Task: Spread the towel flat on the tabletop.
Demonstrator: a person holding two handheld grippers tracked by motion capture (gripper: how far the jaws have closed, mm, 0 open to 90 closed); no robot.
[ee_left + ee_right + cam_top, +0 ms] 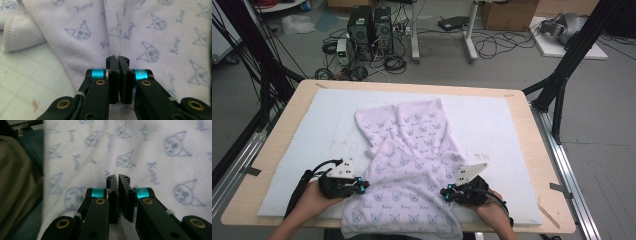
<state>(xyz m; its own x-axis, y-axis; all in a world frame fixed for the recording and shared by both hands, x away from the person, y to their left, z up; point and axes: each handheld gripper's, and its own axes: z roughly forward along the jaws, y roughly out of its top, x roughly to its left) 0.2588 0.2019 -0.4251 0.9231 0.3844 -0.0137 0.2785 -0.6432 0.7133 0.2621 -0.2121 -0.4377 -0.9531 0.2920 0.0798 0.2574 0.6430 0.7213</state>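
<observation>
Left gripper [117, 58]: jaws clamped on a fold of the towel [407, 170].
Right gripper [117, 178]: jaws pinched on the towel's other side.
Towel: lay rumpled on white mat [502, 125].

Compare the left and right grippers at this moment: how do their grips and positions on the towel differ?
The left gripper bites the towel at its left edge, over the white mat; the right gripper bites its right side, nearer the table's front edge. In the left gripper view a fabric ridge rises from the pinch; the right gripper view shows cloth hanging past the table. Both are shut on towel fabric.
</observation>
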